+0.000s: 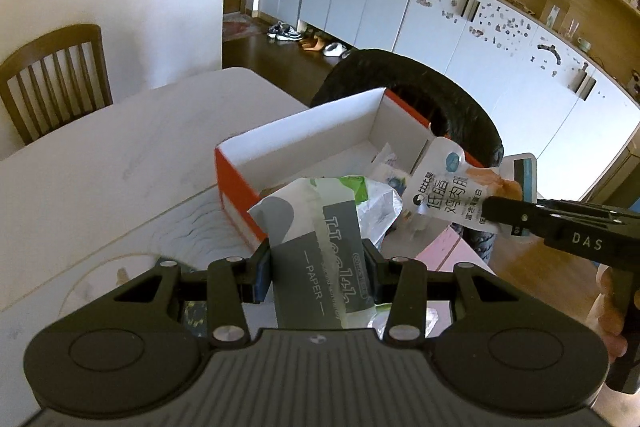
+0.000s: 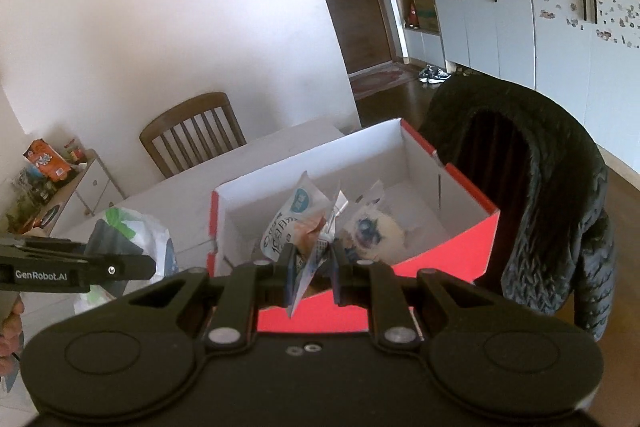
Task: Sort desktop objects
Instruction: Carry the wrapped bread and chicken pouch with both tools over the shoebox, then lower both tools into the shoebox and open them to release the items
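My left gripper (image 1: 318, 267) is shut on a tissue pack (image 1: 320, 247), grey, white and green, marked PAPER, held near the front left corner of the red box (image 1: 236, 183). My right gripper (image 2: 313, 263) is shut on a white snack pouch (image 2: 296, 227) with Chinese print, held over the box's near wall (image 2: 440, 259). In the left wrist view the right gripper (image 1: 504, 215) comes in from the right with the pouch (image 1: 448, 187). In the right wrist view the left gripper (image 2: 132, 269) comes in from the left with the tissue pack (image 2: 132, 239). A clear packet with a pale bun (image 2: 376, 231) lies inside the box.
The white table (image 1: 120, 163) carries the box. A black padded jacket (image 2: 560, 195) hangs over a chair just behind the box. A wooden chair (image 1: 52, 79) stands at the table's far side. A pink sheet (image 1: 444, 251) lies by the box. Cabinets (image 1: 480, 39) line the far wall.
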`<state>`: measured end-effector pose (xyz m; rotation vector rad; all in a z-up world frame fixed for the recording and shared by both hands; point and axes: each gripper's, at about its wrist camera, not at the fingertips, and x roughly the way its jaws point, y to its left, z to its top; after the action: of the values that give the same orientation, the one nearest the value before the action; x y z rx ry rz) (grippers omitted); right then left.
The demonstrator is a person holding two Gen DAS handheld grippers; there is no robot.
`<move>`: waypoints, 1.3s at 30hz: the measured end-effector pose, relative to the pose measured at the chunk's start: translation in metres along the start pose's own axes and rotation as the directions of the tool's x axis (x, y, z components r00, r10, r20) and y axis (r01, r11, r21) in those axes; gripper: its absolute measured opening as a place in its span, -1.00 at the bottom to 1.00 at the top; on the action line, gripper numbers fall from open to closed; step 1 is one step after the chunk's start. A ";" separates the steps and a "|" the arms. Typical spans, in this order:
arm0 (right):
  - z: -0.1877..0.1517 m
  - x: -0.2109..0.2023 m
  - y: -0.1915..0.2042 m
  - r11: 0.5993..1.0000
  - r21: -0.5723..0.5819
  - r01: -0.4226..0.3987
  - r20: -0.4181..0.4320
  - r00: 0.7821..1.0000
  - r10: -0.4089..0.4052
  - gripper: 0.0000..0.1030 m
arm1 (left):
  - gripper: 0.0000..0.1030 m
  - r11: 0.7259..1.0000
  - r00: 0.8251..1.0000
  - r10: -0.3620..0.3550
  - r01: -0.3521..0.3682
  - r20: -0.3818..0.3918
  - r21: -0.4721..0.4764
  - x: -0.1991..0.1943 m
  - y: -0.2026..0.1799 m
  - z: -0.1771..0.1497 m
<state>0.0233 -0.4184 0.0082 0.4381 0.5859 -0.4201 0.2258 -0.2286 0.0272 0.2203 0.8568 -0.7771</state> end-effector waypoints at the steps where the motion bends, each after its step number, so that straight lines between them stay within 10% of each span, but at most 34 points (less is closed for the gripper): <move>1: 0.002 0.001 -0.003 1.000 -0.002 0.000 -0.002 1.000 0.000 -0.68 | -0.16 1.000 1.000 0.005 -0.005 0.000 0.004 0.003 -0.003 0.004; 39: 0.026 0.118 -0.018 0.974 -0.227 -0.021 -0.174 0.985 -0.019 -0.68 | -0.16 0.989 0.978 0.147 -0.144 -0.150 0.030 0.150 -0.030 0.037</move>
<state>0.1152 -0.4757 -0.0490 0.2554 0.7955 -0.3099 0.2876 -0.3459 -0.0569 0.3587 0.9659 -0.6373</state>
